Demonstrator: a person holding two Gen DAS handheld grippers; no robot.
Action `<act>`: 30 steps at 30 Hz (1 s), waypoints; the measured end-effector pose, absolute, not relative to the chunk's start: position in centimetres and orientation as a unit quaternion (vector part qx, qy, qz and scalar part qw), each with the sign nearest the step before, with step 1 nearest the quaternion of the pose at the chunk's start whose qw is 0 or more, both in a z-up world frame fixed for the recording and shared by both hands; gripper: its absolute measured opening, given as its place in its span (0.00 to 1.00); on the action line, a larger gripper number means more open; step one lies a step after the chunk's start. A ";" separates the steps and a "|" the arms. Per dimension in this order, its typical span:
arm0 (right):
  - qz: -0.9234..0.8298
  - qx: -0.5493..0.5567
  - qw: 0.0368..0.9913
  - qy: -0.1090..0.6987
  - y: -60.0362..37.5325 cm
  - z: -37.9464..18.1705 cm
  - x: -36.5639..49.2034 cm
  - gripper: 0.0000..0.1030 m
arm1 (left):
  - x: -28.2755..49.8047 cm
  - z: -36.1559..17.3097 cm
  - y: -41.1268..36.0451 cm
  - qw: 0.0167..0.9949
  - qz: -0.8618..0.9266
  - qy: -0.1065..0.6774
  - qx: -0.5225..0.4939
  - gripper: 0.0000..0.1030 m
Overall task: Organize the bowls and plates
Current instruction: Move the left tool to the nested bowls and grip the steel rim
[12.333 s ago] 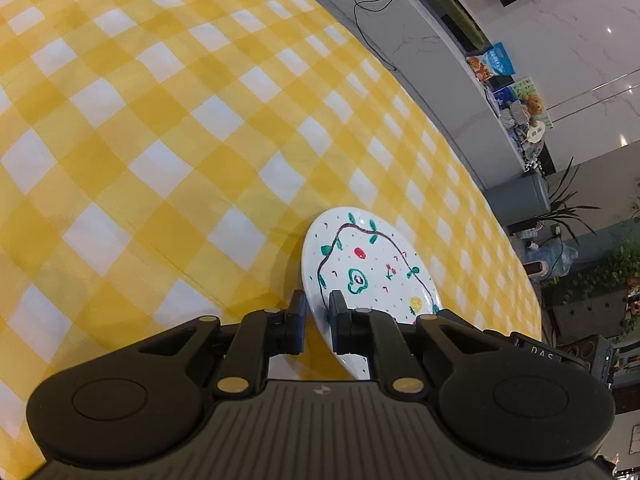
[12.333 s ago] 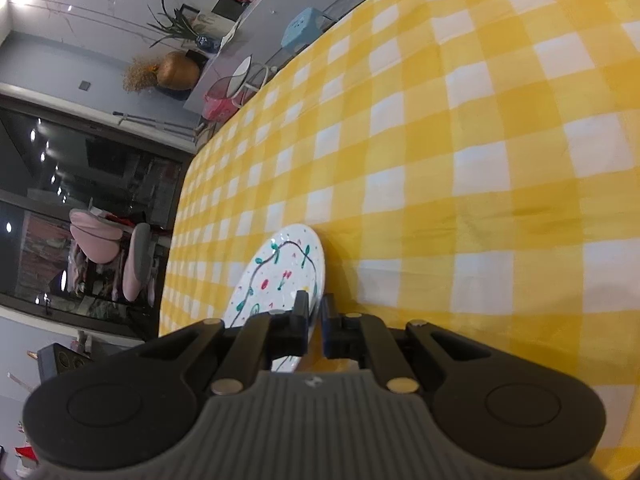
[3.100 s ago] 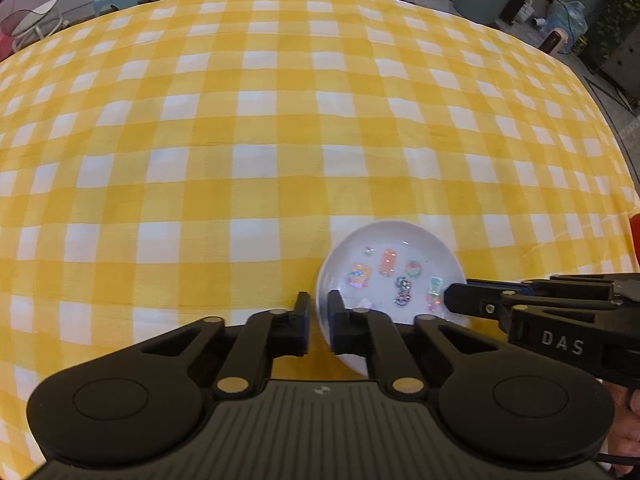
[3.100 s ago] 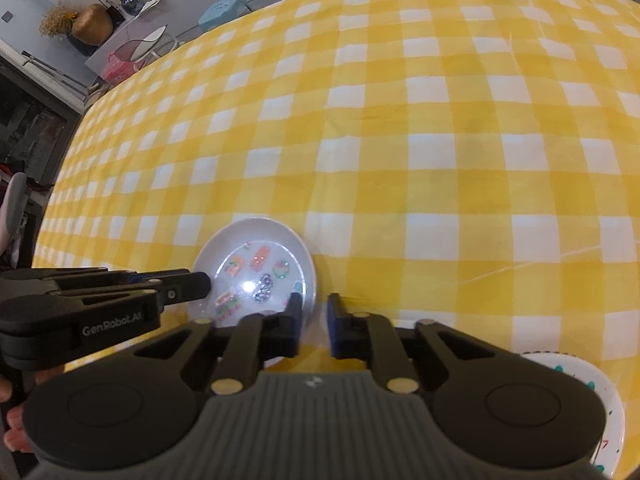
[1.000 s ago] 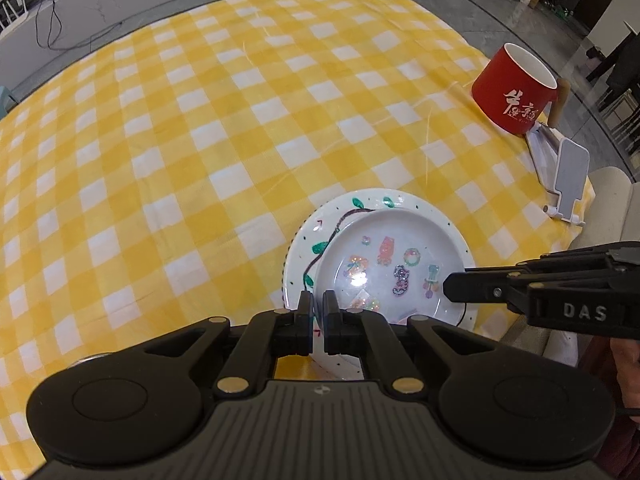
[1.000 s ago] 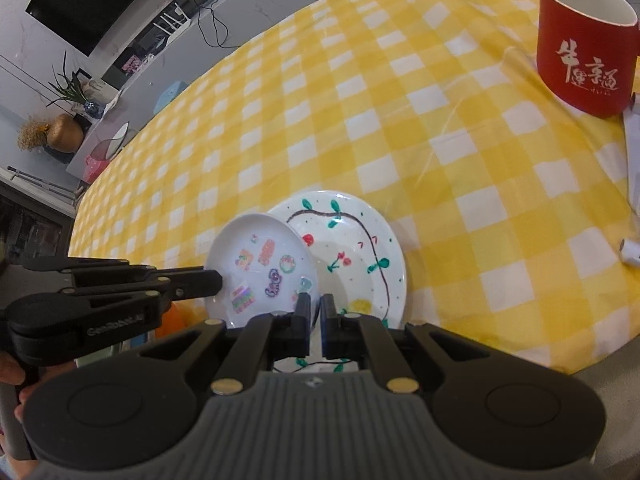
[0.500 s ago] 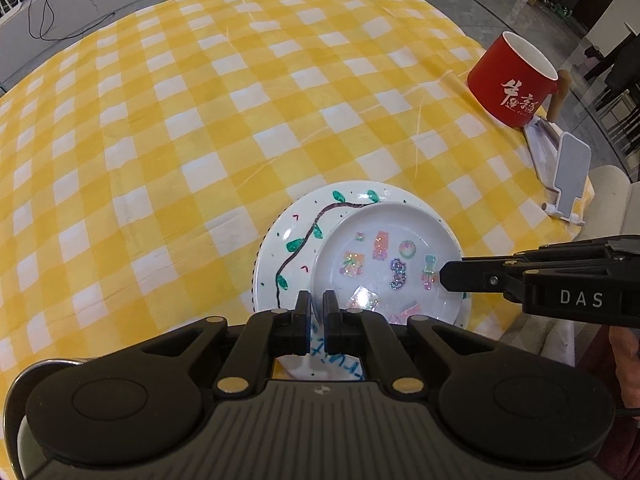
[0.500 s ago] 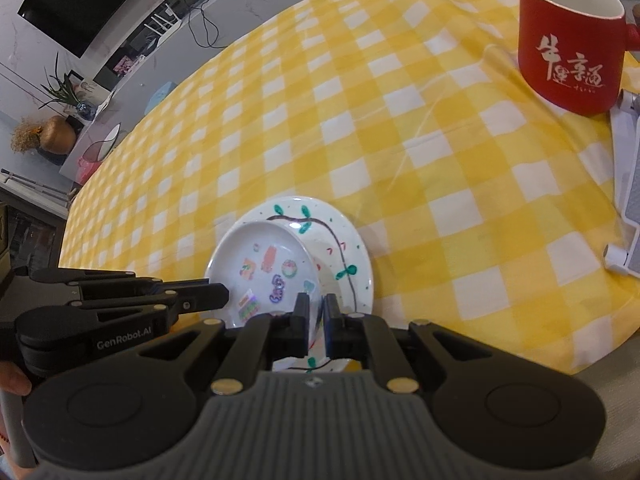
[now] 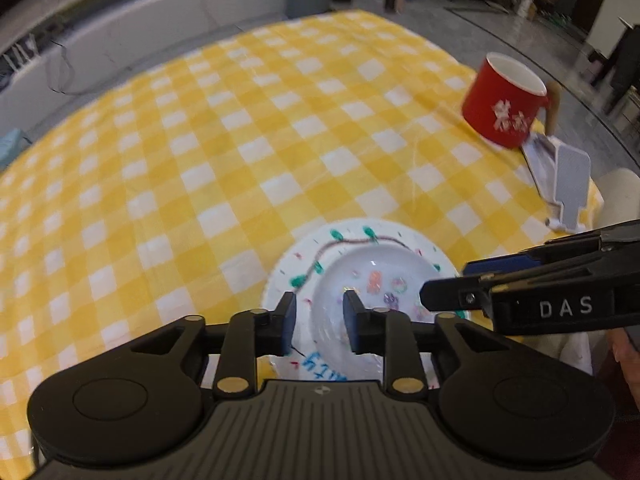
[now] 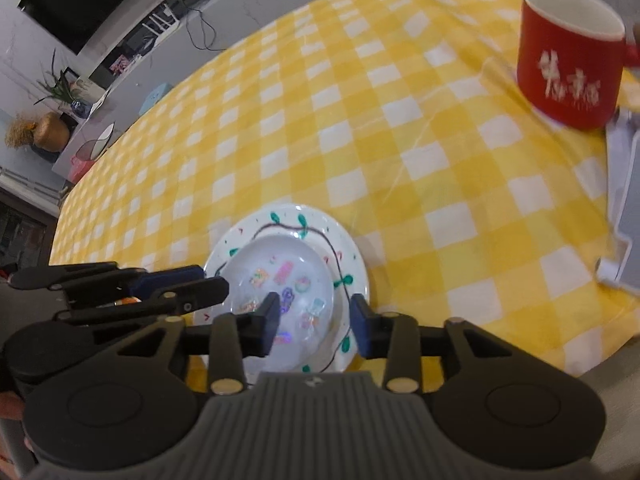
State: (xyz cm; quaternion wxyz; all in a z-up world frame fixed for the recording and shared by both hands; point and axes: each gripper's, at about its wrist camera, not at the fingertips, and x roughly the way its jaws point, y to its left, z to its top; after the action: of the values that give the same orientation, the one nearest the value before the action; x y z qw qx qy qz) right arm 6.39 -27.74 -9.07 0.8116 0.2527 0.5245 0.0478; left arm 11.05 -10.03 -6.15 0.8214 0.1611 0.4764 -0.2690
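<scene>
1. Two tools are seen at the near edge of one stack: the left tool with its jaws spread apart and holding nothing, and the right tool likewise spread wide and empty.
2. Just ahead of both tools the small bowl, decorated with coloured stickers, is seen resting inside the painted plate. The bowl's near rim falls between the left tool's fingers, slightly toward its right finger; whether it is touched cannot be told.
3. From the right tool, the bowl lies ahead and a little to the left; the plate's near rim lies within the gap of its open jaws.
4. The stack sits close to the near edge of the table, which is covered in a yellow checked cloth. Both tools are judged about equally near, the left at the bowl's left side, the right at the plate's right side.
5. Well apart, at the far right, a red mug and a grey stand are seen.
6. The stacking is judged done, so a straight retreat toward the person is called for.
</scene>
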 end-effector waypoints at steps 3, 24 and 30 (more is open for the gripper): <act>0.054 0.244 0.823 0.511 -28.0 -7.9 6.2 0.56 | 10.5 -4.4 -9.4 0.837 -0.262 0.455 0.154 0.43; 0.162 0.245 0.830 0.473 -17.5 -1.5 6.7 0.89 | 9.2 -0.4 6.5 0.883 -0.062 0.464 -0.001 0.73; 0.175 0.238 0.805 0.514 -14.3 -3.9 7.3 0.77 | 10.8 -3.2 9.1 0.853 -0.069 0.515 -0.050 0.71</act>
State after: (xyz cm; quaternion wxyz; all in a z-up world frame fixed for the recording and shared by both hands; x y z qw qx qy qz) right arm 7.30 -14.34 -3.92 0.8053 0.2377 0.5141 0.1750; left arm 10.77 9.06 -3.15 0.8531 -0.0502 0.5147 -0.0688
